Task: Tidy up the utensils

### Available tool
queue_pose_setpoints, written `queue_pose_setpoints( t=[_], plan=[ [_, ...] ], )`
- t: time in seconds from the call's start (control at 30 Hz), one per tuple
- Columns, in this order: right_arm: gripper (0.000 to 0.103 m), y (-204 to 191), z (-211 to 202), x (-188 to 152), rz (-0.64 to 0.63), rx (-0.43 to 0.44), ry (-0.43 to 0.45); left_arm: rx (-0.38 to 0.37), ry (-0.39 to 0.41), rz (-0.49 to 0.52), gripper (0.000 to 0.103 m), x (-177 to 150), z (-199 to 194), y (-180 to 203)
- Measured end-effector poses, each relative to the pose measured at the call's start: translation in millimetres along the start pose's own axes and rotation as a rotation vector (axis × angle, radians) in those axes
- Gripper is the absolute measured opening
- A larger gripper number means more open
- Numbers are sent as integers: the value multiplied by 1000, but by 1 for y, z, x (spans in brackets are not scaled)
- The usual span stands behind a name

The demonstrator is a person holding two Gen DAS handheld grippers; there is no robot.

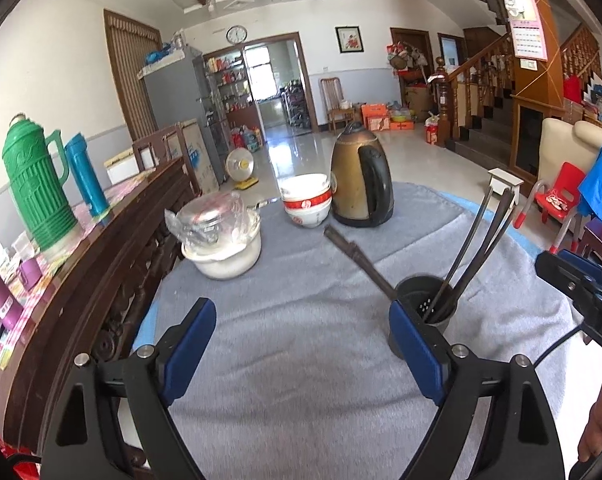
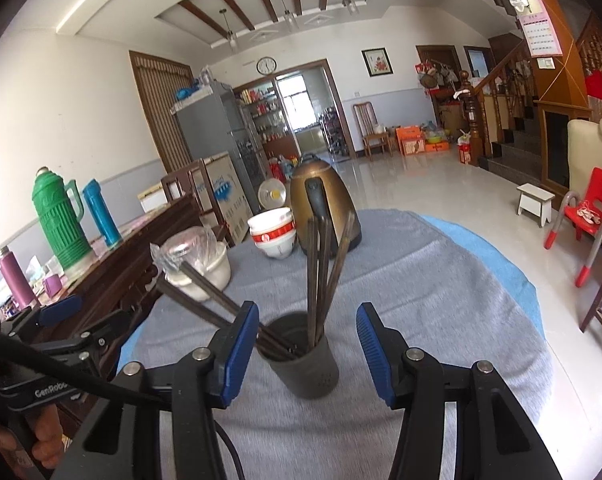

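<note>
A dark grey utensil holder [image 2: 303, 356] stands on the grey cloth and holds several dark brown chopsticks [image 2: 319, 268]. Some stand upright, others lean left over its rim. My right gripper [image 2: 307, 350] is open with its fingers on either side of the holder, not touching it. My left gripper [image 1: 303, 344] is open and empty above the cloth; the holder [image 1: 431, 310] sits just past its right finger, and one chopstick [image 1: 355, 256] leans out to the left. The right gripper's body shows at the right edge of the left wrist view.
At the far end of the table stand a brass-coloured kettle [image 1: 361, 182], stacked red-and-white bowls [image 1: 305, 200] and a white pot with a plastic-wrapped glass lid [image 1: 221, 236]. A wooden sideboard on the left carries a green thermos [image 1: 35, 180] and a blue thermos [image 1: 85, 176].
</note>
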State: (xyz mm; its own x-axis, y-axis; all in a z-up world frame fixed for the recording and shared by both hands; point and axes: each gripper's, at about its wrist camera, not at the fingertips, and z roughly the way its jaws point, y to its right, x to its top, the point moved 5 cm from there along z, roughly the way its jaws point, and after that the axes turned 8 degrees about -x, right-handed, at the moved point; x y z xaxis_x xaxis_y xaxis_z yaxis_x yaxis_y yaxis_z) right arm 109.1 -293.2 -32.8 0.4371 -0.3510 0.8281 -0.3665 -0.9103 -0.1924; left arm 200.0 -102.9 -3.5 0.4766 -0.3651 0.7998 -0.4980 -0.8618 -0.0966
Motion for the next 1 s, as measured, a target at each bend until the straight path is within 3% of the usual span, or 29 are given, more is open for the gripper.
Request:
queue_pose_setpoints(
  t=[0.47, 1.0],
  plan=[
    [55, -12, -26, -29, -29, 23, -68, 42, -77, -18, 89, -33, 0, -7],
    [55, -26, -14, -42, -21, 61, -121, 56, -125, -41, 89, -51, 6, -15]
  ],
)
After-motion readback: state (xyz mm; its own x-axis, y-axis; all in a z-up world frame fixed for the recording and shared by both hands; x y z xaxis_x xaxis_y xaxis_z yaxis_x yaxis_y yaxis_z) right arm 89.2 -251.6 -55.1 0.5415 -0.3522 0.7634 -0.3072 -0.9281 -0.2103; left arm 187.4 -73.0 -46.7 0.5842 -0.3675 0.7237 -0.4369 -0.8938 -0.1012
